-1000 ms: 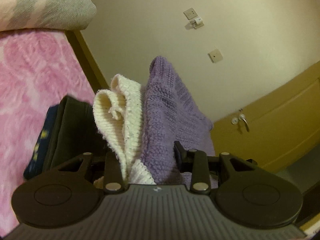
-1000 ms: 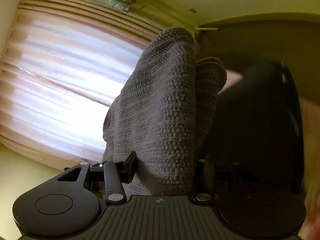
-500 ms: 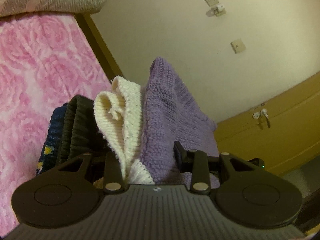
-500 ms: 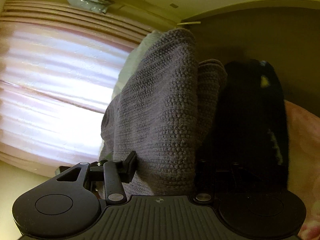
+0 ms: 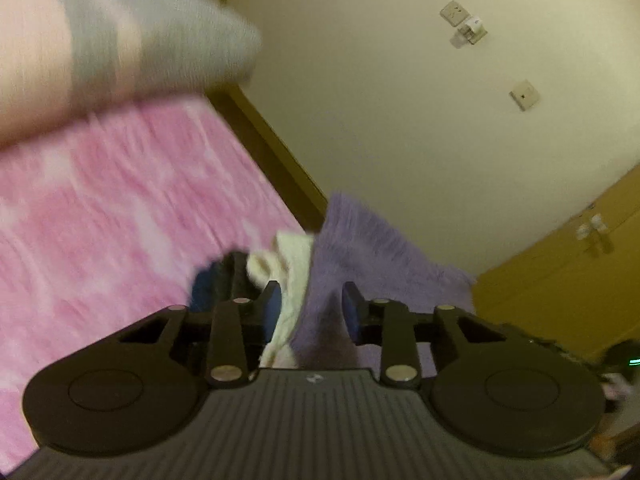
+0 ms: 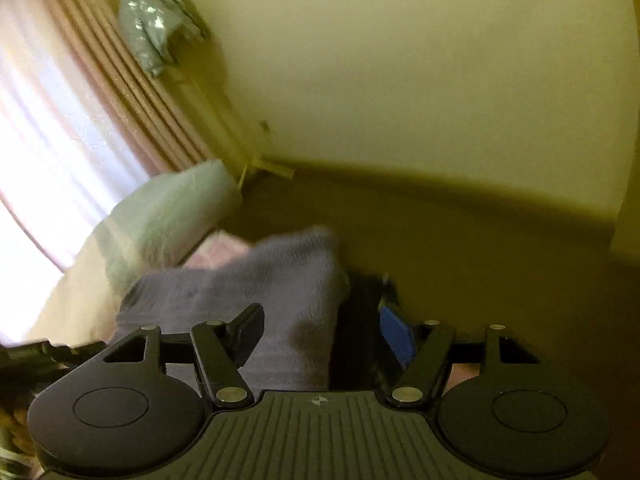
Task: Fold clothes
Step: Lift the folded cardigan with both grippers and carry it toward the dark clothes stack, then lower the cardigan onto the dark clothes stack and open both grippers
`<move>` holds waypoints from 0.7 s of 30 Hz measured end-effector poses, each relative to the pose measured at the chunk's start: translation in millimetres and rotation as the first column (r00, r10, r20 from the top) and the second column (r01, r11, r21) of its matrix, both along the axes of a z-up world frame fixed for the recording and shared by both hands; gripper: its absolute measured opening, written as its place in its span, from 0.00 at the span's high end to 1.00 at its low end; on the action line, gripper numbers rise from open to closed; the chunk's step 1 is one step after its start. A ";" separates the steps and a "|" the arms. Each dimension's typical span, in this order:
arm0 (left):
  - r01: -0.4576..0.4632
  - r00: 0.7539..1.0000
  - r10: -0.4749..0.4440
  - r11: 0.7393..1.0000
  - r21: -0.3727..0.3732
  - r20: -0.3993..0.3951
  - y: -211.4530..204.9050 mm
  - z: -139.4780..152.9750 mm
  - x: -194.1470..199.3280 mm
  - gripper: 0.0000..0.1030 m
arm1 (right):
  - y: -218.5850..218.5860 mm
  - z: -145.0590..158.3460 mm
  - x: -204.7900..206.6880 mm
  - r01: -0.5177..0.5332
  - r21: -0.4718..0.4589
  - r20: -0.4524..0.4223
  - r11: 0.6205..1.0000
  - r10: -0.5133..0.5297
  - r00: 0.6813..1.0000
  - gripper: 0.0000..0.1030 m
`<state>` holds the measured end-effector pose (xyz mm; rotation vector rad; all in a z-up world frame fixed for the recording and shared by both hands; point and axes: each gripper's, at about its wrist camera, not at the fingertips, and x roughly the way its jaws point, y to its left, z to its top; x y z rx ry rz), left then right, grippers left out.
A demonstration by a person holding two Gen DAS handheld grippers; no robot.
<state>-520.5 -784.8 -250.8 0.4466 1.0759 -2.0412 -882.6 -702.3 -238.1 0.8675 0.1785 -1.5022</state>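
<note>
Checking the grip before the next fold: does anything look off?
Yes. The right gripper stands wide open, the purple sweater loose between its fingers. The left gripper has also parted around the sweater; both views are motion-blurred.

- Left gripper [image 5: 313,303], between the fingers: purple knit [image 5: 372,256] and cream knit [image 5: 294,264] fill the gap
- Beyond left finger: dark folded garment [image 5: 218,276] close by; pink bedspread [image 5: 120,216] lies bare past it
- Ahead, above fingers: striped pillow [image 5: 132,32], wall beyond
- Right gripper [image 6: 322,330]: grey-purple knit [image 6: 280,280] occupies the span beside left finger; dark garment [image 6: 360,320] beside right finger
</note>
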 end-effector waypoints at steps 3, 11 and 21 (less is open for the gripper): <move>0.150 0.986 -0.144 0.986 -0.074 0.078 18.5 18.9 -40.2 0.84 | 4.3 8.8 47.8 -0.078 0.014 -0.150 0.997 0.079 0.986 0.35; 0.286 0.900 -0.240 0.955 -0.077 0.364 32.8 -35.7 -102.1 0.86 | 26.3 -61.2 130.2 -0.195 0.124 -0.388 0.973 0.229 0.893 0.57; 0.236 0.911 -0.199 0.970 -0.059 0.361 26.2 -56.9 -104.9 0.87 | -17.9 -77.0 131.9 -0.180 0.196 -0.350 0.964 0.240 0.906 0.58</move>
